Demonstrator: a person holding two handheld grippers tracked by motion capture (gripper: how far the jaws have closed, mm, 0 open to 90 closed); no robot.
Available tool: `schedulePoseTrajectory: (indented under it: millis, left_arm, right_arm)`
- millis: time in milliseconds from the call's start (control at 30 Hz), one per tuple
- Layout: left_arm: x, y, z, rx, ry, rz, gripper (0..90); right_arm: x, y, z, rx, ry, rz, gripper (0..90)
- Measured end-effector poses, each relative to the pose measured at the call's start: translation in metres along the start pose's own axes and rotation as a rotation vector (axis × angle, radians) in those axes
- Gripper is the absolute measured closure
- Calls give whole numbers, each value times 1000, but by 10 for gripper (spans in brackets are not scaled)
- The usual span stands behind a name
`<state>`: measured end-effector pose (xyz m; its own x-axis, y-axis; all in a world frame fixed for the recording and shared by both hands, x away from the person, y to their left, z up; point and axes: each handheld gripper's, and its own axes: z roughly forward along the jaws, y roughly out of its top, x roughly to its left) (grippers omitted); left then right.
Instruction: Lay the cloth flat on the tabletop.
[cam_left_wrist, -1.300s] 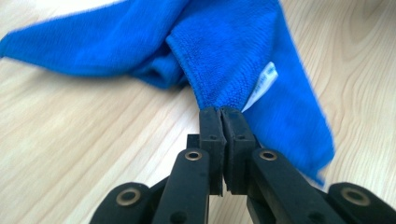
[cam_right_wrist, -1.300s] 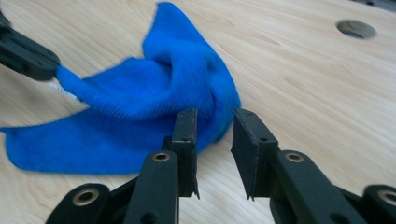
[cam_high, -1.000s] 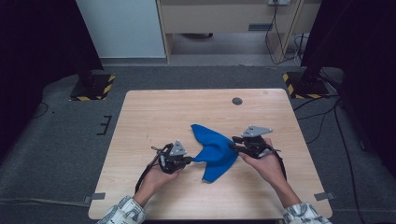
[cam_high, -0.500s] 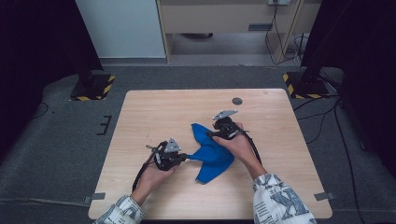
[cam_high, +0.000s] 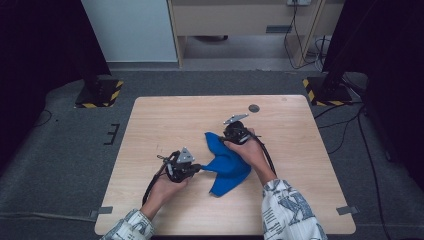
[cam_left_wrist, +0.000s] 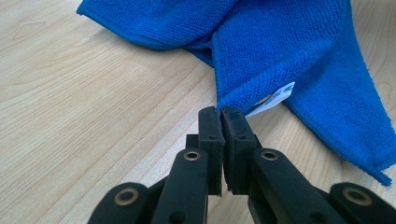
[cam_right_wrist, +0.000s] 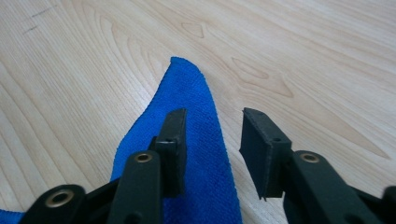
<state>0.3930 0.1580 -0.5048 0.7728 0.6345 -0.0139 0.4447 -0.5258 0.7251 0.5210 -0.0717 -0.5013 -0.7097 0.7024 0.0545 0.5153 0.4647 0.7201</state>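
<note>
A blue cloth (cam_high: 227, 162) lies rumpled on the wooden table (cam_high: 165, 125). My left gripper (cam_high: 200, 168) is at its near-left corner, shut on the cloth's (cam_left_wrist: 280, 46) edge beside a white label (cam_left_wrist: 276, 97); the jaws (cam_left_wrist: 220, 112) meet with the fabric pinched at their tips. My right gripper (cam_high: 221, 137) hovers over the cloth's far pointed corner (cam_right_wrist: 187, 93). Its jaws (cam_right_wrist: 212, 116) have just been closing but stand apart, straddling the cloth's right edge. The fabric lies under the left jaw and part of the gap, and the pads do not press on it.
A small dark disc (cam_high: 254, 108) sits near the table's far edge. Black stands with yellow-and-black bases flank the table at back left (cam_high: 100, 92) and back right (cam_high: 325, 90). Cables (cam_high: 350, 120) run over the floor at right.
My right hand has moved left and farther back, from the cloth's right side to its far corner. The left gripper has kept still, holding the cloth.
</note>
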Motion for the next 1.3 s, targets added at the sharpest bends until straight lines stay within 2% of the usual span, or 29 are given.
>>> schedulePoseTrajectory:
  millis: [100,133,233,467,533,633,733,800,900,1133,1300]
  left_arm:
    - [0,0,0,0,1,0,869]
    - [0,0,0,0,7,0,871]
    - [-1,1,0,0,4,3,871]
    - [-1,1,0,3,3,4,871]
    - [-2,1,0,3,5,5,871]
    - [-1,1,0,0,9,5,870]
    - [0,1,-1,0,15,3,871]
    - [2,0,-1,-2,24,3,869]
    - [4,0,-2,-4,42,0,866]
    - [16,0,1,-11,101,-23,860]
    - [22,-1,3,-16,132,-42,856]
  right_arm:
    - [-1,0,2,8,-4,0,588]
    - [-1,-1,4,10,0,11,629]
    - [-2,-2,7,24,-6,5,650]
    - [-2,-2,13,33,-2,16,620]
    - [-2,-3,14,36,2,12,693]
    - [-2,-3,15,50,1,1,860]
    - [-2,-3,10,40,4,-6,883]
    - [-3,-4,3,38,-10,-12,883]
    - [-7,-11,-10,22,-28,11,883]
    - [-10,-49,-53,-11,-88,96,881]
    - [-2,-75,-77,-32,-87,137,879]
